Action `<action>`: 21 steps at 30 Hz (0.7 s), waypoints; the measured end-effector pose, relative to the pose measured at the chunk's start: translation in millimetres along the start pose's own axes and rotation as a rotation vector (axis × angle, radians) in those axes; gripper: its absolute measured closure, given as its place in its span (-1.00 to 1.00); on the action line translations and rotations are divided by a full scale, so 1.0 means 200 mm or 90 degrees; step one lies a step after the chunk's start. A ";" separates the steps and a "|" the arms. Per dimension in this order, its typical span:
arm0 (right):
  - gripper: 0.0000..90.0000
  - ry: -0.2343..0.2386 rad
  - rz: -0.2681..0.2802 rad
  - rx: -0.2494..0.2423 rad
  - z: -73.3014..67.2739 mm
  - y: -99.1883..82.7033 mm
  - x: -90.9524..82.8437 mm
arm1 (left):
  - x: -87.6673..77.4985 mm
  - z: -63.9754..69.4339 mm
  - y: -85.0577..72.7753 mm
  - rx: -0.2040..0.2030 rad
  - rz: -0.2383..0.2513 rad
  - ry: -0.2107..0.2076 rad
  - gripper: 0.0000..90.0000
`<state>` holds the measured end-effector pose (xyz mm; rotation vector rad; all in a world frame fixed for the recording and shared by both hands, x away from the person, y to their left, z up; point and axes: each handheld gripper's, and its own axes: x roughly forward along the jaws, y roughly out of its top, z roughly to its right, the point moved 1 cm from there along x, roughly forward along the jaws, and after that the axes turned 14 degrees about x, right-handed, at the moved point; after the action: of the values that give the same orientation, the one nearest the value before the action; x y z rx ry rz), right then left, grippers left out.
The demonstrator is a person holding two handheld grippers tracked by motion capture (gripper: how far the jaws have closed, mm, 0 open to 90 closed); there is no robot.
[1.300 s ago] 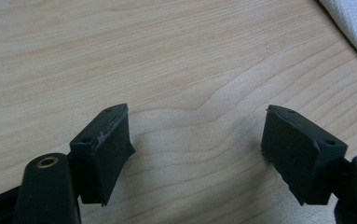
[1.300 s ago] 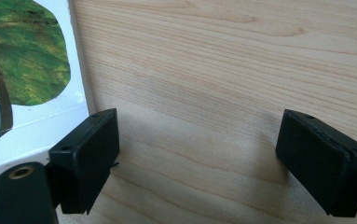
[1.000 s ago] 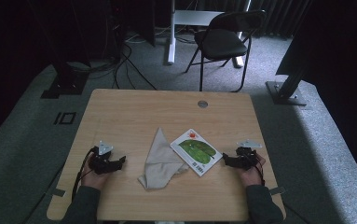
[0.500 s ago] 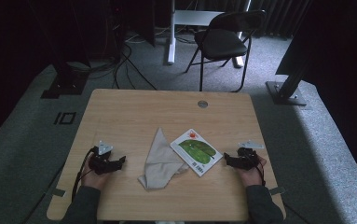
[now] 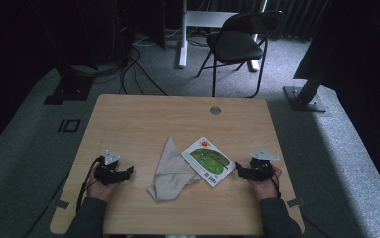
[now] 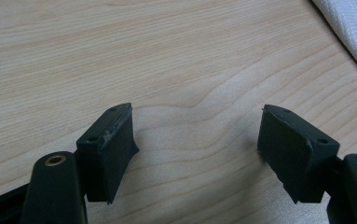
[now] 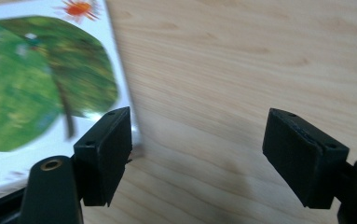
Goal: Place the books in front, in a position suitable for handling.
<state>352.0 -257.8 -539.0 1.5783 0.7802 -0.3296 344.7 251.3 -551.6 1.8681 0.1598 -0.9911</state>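
A light wooden table (image 5: 143,124) with rounded corners stands on grey carpet in a dark room. A small round metal cap (image 5: 216,110) sits near its far edge. Behind the table are a black folding chair (image 5: 239,42), black cables (image 5: 128,69) on the floor and a dark curtain.

In the middle of the table lies a crumpled beige cloth (image 5: 170,171). Just to its right, touching it, is a flat white picture book with a green leaf and an orange sun (image 5: 208,161).

The left claw (image 5: 126,172) rests on the table, left of the cloth, wide open and empty. The right claw (image 5: 238,171) is just right of the book. It has just been closing a little, but it is wide open with only bare wood between its jaws.

In the right gripper view the book is blurry and cut off. In the left gripper view just a corner of the cloth peeks in.
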 end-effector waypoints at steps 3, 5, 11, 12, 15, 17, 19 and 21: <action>-0.48 0.007 0.007 -0.018 -0.04 0.01 -0.01 | 0.00 0.00 0.00 -0.001 0.000 0.000 -0.39; -0.48 0.013 0.007 -0.024 -0.07 0.01 -0.01 | 0.00 0.00 0.00 -0.001 0.000 0.000 -0.39; -0.48 0.035 0.016 -0.048 -0.14 0.03 -0.04 | 0.00 0.00 0.00 -0.001 0.000 0.000 -0.39; -0.48 0.048 0.017 -0.059 -0.18 0.03 -0.04 | 0.00 0.00 0.00 -0.001 0.000 0.000 -0.39; -0.48 0.070 0.015 -0.080 -0.26 0.03 -0.04 | 0.00 0.00 0.00 -0.002 0.000 0.001 -0.39; -0.48 0.082 0.014 -0.100 -0.31 0.03 -0.04 | 0.00 0.00 0.00 -0.002 0.000 0.001 -0.39; -0.48 0.099 0.011 -0.115 -0.37 0.03 -0.03 | 0.00 0.00 0.00 -0.002 0.000 0.001 -0.39; -0.48 0.126 0.006 -0.123 -0.43 0.03 -0.03 | 0.00 0.00 0.00 -0.002 0.000 0.001 -0.39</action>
<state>331.5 -176.2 -516.0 1.4445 0.9276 -0.0878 344.6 251.2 -551.6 1.8663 0.1628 -0.9888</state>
